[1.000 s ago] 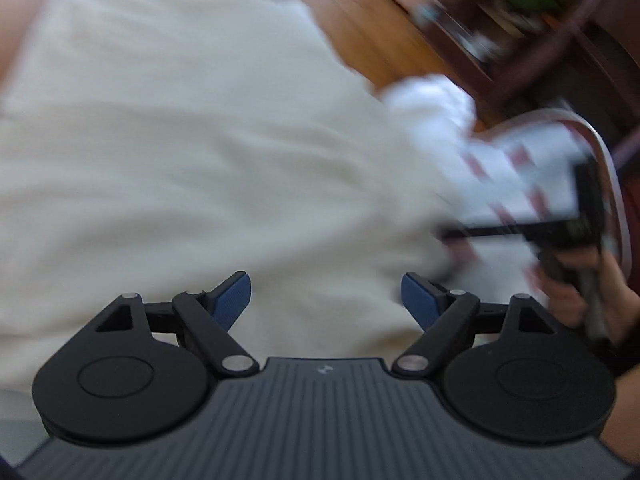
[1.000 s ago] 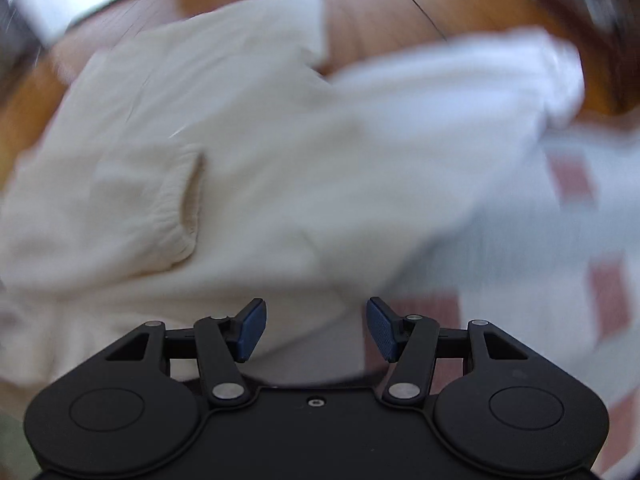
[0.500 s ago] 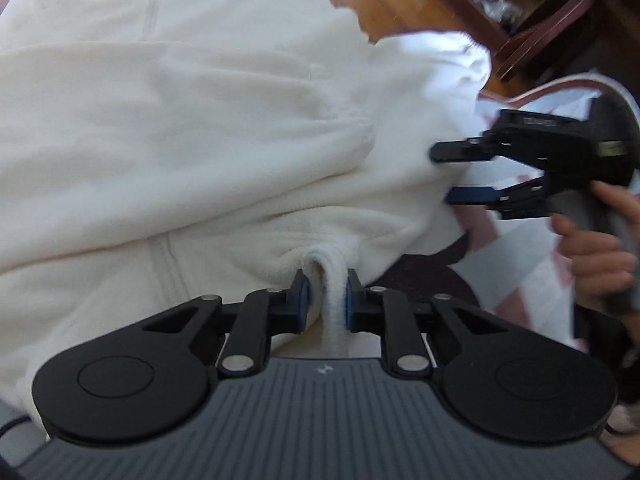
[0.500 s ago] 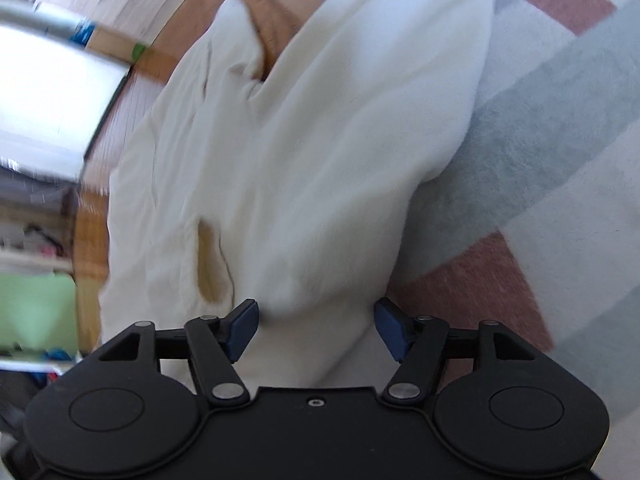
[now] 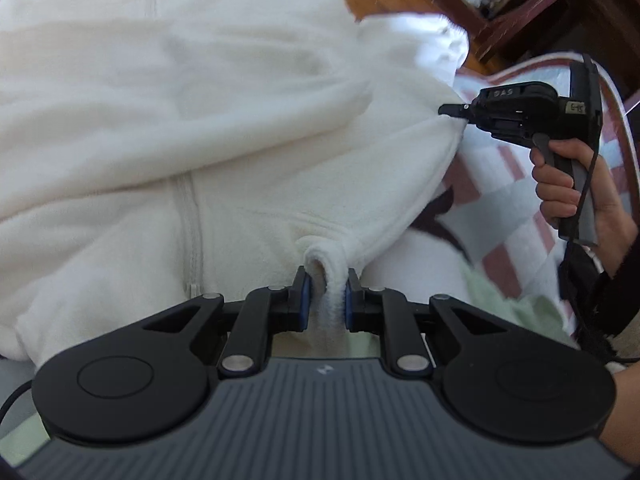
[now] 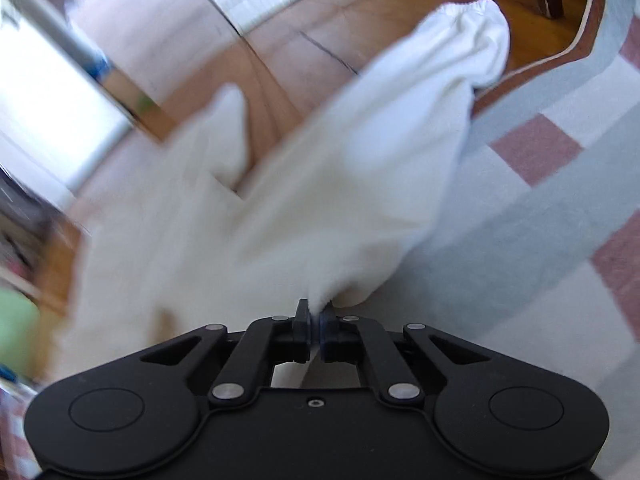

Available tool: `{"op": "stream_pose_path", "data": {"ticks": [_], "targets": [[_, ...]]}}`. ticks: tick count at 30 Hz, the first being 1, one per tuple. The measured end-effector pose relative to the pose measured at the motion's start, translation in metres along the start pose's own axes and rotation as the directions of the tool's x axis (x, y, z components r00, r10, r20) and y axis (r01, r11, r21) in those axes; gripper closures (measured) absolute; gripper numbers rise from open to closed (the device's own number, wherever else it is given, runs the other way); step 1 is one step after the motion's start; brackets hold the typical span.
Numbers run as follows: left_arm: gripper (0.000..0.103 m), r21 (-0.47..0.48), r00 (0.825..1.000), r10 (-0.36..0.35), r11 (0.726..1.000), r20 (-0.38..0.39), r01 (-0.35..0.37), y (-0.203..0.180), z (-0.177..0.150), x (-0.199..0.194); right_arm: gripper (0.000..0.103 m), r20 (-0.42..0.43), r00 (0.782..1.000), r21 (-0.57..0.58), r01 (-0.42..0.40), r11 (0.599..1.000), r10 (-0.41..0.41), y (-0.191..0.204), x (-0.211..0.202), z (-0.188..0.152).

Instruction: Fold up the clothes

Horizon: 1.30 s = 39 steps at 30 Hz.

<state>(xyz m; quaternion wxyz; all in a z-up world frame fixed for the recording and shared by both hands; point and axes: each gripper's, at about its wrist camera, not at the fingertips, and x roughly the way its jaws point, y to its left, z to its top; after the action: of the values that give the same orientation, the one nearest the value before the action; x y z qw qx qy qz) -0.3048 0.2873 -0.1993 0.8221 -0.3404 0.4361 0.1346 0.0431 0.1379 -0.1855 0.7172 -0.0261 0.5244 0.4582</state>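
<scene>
both claws clamped on the white fleece garment, left claw pinching its hem, right claw an edge, garment lifted over the checked rug's edge, no fold made yet.

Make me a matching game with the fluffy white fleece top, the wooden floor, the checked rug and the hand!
Things:
1. fluffy white fleece top
2. brown wooden floor
3. pink, grey and white checked rug
4. person's right hand

States:
A. wrapped around a gripper handle
B. lies beneath the garment's gathered cuff
C. pinched by both grippers
D. has a brown border with pale piping

Pairs: 1-C, 2-B, 3-D, 4-A
</scene>
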Motion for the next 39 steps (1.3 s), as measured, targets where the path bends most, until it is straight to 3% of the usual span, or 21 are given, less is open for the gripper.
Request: {"op": "stream_pose_path", "data": {"ticks": [2,5,8,9,14,18,20,21,22,23,25,29,36,37,38,39], "targets": [[0.088,0.015,1.0,0.011,1.0,-0.011,-0.011,-0.002,0.0,0.003,0.1,-0.021,0.998,-0.015,0.057,0.998,-0.058,0.001,0.01,-0.008],[0.085,0.037,0.999,0.022,0.999,-0.04,-0.021,-0.005,0.004,0.002,0.1,-0.012,0.997,-0.046,0.081,0.996,-0.081,0.006,0.009,-0.007],[0.078,0.067,0.997,0.009,0.998,-0.076,-0.004,-0.014,0.018,-0.008,0.099,-0.037,0.994,-0.097,0.099,0.99,-0.103,0.012,0.006,-0.003],[0.07,0.081,0.997,-0.004,0.997,-0.081,0.01,-0.018,0.025,-0.015,0.099,-0.047,0.992,-0.115,0.107,0.988,-0.113,0.014,0.004,-0.001],[0.058,0.163,0.993,-0.119,0.98,0.001,0.118,-0.04,0.063,-0.05,0.099,-0.137,0.973,-0.195,0.16,0.968,-0.188,0.01,-0.004,-0.002],[0.057,0.192,0.997,-0.069,0.979,0.029,0.062,-0.048,0.103,-0.023,0.095,-0.15,0.944,-0.225,0.257,0.94,-0.294,0.0,-0.008,0.005],[0.057,0.181,0.997,-0.074,0.981,0.032,0.067,-0.048,0.12,0.001,0.089,-0.089,0.973,-0.153,0.197,0.968,-0.212,-0.015,-0.019,0.021],[0.057,0.175,0.996,-0.077,0.982,0.034,0.07,-0.048,0.129,0.013,0.075,-0.059,0.984,-0.115,0.163,0.98,-0.17,-0.023,-0.023,0.03],[0.057,0.179,0.997,-0.075,0.981,0.037,0.067,-0.05,0.135,0.024,0.05,-0.039,0.992,-0.061,0.116,0.991,-0.119,-0.034,-0.024,0.044],[0.057,0.185,0.997,-0.072,0.981,0.04,0.064,-0.053,0.142,0.035,0.042,-0.018,0.997,-0.009,0.072,0.997,-0.072,-0.046,-0.023,0.057],[0.057,0.201,0.998,-0.054,0.979,0.034,0.046,-0.061,0.153,0.057,0.039,0.014,1.0,0.084,0.024,0.996,-0.025,-0.068,-0.016,0.085],[0.057,0.225,0.999,0.033,0.974,-0.018,-0.028,-0.07,0.159,0.084,0.039,0.027,1.0,0.186,0.009,0.983,-0.014,-0.097,0.002,0.122],[0.057,0.152,0.999,-0.024,0.988,-0.029,0.028,-0.053,0.161,0.07,0.037,0.07,0.994,0.201,0.068,0.977,-0.083,-0.111,0.03,0.146],[0.057,0.149,0.999,-0.03,0.988,-0.017,0.032,-0.049,0.161,0.063,0.04,0.095,0.992,0.181,0.068,0.981,-0.086,-0.107,0.034,0.146],[0.057,0.142,1.0,-0.026,0.99,0.004,0.025,-0.045,0.161,0.055,0.051,0.115,0.989,0.16,0.074,0.984,-0.093,-0.103,0.038,0.147],[0.057,0.135,0.999,-0.021,0.991,0.025,0.017,-0.041,0.16,0.046,0.097,0.111,0.987,0.133,0.102,0.986,-0.117,-0.096,0.043,0.149]]}}
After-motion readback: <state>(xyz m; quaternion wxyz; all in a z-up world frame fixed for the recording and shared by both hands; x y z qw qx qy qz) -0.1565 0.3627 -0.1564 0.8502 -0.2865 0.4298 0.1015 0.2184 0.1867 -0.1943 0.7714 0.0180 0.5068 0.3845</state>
